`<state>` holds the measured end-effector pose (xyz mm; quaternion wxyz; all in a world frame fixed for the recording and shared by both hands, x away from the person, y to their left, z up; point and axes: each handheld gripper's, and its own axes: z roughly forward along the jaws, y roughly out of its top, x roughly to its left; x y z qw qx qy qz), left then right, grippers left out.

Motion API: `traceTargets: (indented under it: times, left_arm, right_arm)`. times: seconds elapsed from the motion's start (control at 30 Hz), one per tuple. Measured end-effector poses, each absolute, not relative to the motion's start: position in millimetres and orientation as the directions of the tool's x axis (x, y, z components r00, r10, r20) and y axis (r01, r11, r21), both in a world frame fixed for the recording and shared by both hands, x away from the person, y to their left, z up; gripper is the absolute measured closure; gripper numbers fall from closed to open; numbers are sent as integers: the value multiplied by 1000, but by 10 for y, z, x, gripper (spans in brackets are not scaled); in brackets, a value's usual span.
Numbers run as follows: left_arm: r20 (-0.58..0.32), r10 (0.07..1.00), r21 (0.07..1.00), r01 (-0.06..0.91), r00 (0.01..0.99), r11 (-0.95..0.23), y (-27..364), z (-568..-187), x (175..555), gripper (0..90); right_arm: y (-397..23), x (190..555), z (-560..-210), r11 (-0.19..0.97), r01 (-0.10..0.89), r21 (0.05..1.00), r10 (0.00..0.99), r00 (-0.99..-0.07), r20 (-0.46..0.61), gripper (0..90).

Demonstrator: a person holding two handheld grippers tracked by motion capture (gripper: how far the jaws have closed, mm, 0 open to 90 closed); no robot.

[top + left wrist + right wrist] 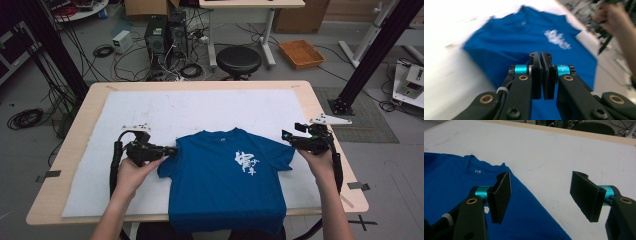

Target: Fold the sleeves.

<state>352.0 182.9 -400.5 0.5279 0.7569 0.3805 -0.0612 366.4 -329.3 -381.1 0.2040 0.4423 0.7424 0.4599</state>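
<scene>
A blue T-shirt (220, 185) with a white print lies face up on the white mat (200, 105), its hem hanging over the table's near edge. My left gripper (172, 149) is at the shirt's left sleeve, its jaws pressed together on the sleeve's edge. In the left gripper view the pads (535, 62) meet with blue cloth (511, 42) beyond and beneath them. My right gripper (286, 135) hovers by the right sleeve and stands wide open. In the right gripper view the shirt's shoulder (449, 190) lies under one jaw and bare mat lies between the fingertips (541, 176).
The mat covers most of the wooden table (325, 150). Beyond the far edge stand a black stool (238, 59), computer cases with tangled cables (165, 40) and an orange tray (301, 53) on the floor. Black frame posts rise at both sides.
</scene>
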Motion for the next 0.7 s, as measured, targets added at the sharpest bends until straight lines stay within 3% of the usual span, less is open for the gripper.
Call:
traceTargets:
  times: [0.7]
  left_arm:
    - [-521,548,712,687,655,-144,1030,-4282,3686,872]
  right_arm:
    - [-3291,3655,-3807,186,468,864,845,-525,103,331]
